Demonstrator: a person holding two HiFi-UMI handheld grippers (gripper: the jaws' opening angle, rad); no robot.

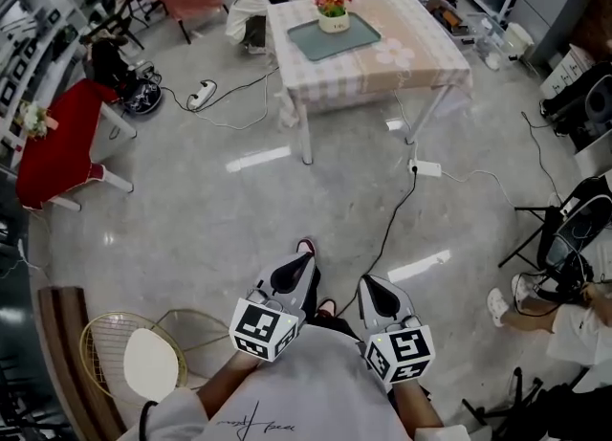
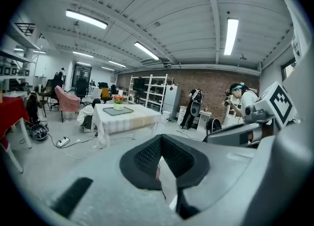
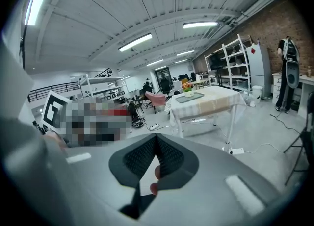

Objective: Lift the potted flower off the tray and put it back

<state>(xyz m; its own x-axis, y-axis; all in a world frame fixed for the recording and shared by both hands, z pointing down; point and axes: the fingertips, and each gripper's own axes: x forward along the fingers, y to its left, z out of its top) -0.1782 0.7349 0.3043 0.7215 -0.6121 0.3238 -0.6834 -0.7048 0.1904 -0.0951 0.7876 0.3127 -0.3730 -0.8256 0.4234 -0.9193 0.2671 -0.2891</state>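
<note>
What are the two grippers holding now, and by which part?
Nothing. Both the left gripper and the right gripper have shut, empty jaws; the pot stands on the tray.

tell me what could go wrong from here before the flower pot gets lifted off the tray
1. A black cable crosses the floor toward a power strip by the table: a trip risk on the walk over.
2. The left gripper and right gripper are both shut; unless opened first, they might knock over the flower pot on the tray.
</note>
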